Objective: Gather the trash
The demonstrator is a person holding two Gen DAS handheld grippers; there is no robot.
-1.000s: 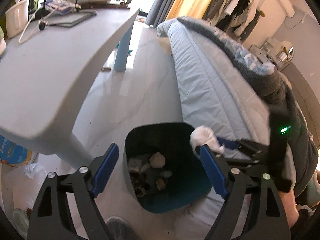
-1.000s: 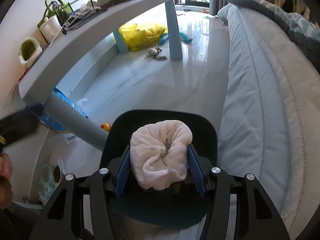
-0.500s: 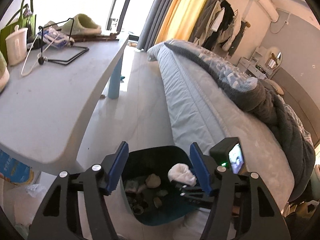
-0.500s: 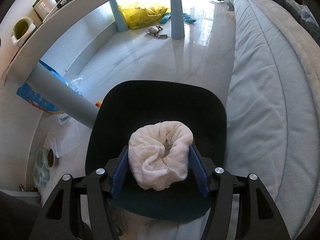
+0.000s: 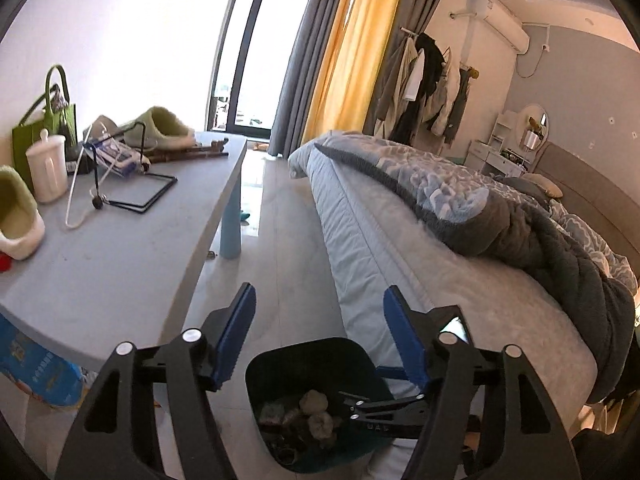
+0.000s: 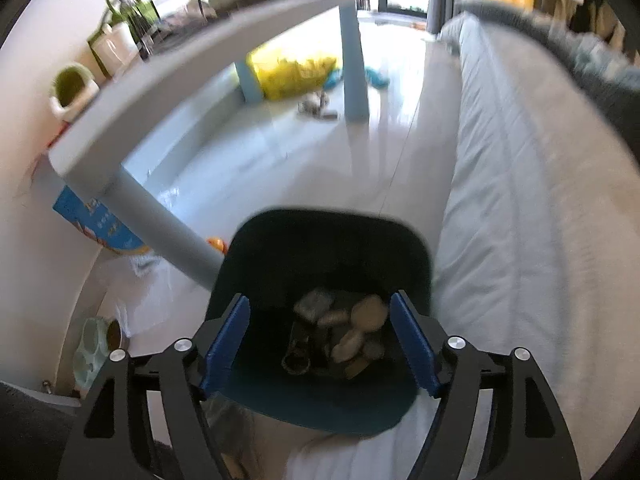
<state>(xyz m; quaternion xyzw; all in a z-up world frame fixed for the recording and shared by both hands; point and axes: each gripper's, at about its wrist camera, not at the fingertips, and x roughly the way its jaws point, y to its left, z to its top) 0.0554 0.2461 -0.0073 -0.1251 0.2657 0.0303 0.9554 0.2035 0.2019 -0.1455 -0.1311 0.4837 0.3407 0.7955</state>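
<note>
Room: bedroom with a glossy pale tile floor; long bed with a quilted light-blue mattress side and a fuzzy grey-and-blue blanket heaped on top.
Tabletop: smooth grey tabletop on round pale-blue legs; two green-lined plush slippers, one white lidded cup, one green tote, one black wire stand on it.
Bin: one dark, rounded-square trash bin on the floor, between the tabletop leg and the bed.
Trash: a pile of crumpled, pale, lumpy scraps lay at the bottom of the bin; count unclear in the blur.
Right tool: right tool hung over the bin mouth, flat blue pads apart, jaws just opened wider, nothing between them.
Left tool: left tool was above and behind the bin, jaws released and just widened a little, empty.
Under tabletop: one yellow bag, blurred; one blue printed box.
Curtains: one yellow, one grey.
</note>
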